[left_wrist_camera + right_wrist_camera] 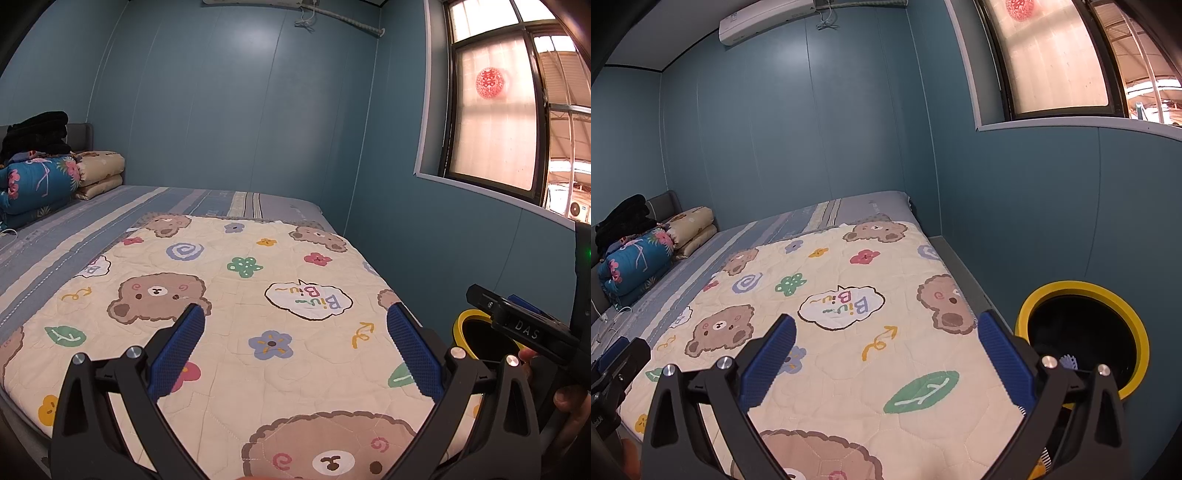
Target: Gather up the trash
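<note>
Left wrist view shows the left gripper [295, 328] with blue-padded tongs spread apart, holding nothing, above the cream bear-print quilted blanket [236, 295] on the bed. Right gripper [886, 339] likewise gapes empty over the blanket's right edge, beside the round yellow-rimmed black trash bin [1137, 332] against the blue wall [831, 122]

Blue-panelled walls [820, 129]; bed [827, 214] against them, bear quilt [236, 295] on top, sunlit window [495, 122] right of bed.
</note>
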Demonstrator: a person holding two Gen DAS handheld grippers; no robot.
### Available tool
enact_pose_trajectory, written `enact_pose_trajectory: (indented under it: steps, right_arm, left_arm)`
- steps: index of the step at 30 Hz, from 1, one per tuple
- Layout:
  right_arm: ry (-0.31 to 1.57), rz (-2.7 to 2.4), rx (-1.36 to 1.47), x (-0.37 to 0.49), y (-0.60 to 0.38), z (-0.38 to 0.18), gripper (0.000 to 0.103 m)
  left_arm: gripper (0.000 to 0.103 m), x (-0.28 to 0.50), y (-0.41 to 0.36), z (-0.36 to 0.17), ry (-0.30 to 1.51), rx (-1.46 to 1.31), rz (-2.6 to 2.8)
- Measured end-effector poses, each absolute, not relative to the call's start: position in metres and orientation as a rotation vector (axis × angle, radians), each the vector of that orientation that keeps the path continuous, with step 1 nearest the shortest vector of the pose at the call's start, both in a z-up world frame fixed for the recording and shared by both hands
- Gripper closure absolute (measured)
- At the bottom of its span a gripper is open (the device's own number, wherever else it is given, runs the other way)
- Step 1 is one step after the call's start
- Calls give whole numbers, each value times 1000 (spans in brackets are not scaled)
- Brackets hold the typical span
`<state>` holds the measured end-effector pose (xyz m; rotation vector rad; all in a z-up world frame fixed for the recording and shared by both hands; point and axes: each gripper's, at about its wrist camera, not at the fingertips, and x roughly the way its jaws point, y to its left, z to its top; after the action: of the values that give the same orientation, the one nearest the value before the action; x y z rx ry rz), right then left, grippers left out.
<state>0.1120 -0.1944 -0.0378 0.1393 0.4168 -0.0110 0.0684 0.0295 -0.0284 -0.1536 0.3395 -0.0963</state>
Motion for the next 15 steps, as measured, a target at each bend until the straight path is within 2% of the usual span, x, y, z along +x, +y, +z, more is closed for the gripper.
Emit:
enact_pose_trajectory:
  steps: [15]
  right_arm:
    - [424,-19,146,109,-194,-42,8]
  left_arm:
    - [8,72,33,-29,341,-152,-104]
